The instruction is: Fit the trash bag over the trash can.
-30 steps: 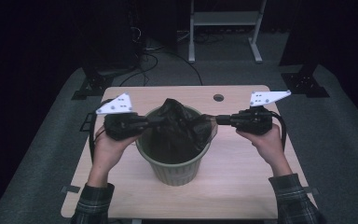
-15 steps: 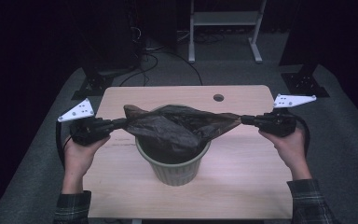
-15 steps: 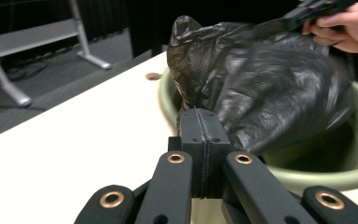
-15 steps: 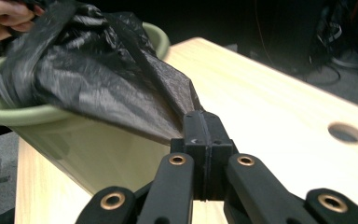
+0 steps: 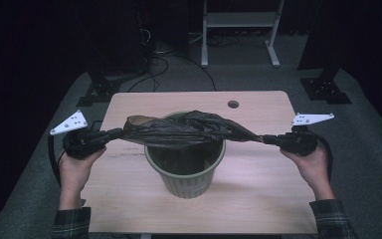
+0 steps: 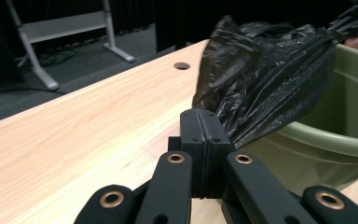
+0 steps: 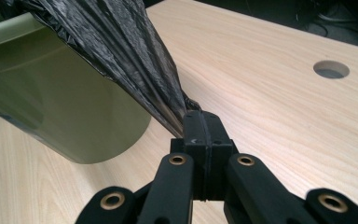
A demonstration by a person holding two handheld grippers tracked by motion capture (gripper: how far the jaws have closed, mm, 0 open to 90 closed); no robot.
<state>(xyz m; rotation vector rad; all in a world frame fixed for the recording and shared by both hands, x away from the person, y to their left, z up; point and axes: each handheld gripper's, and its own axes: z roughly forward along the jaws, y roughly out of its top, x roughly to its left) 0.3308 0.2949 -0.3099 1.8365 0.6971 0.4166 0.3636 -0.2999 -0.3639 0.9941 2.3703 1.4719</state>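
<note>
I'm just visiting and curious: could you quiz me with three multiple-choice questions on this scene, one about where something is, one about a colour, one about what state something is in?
1. Where is the black bag?
A. Flat on the floor
B. Stretched across the top of the bin
C. Folded beside the table's hole

2. What colour is the bin?
A. Green
B. Red
C. White

3. How are the left gripper and the right gripper set?
A. Both open, clear of the bag
B. One shut, one open
C. Both shut on the bag

Answers:
1 B, the high view shows the bag spanning the bin's mouth between the two hands.
2 A, its rim and wall are dull green.
3 C, each gripper view shows the jaws pressed together with bag plastic pinched at the tips.
</note>
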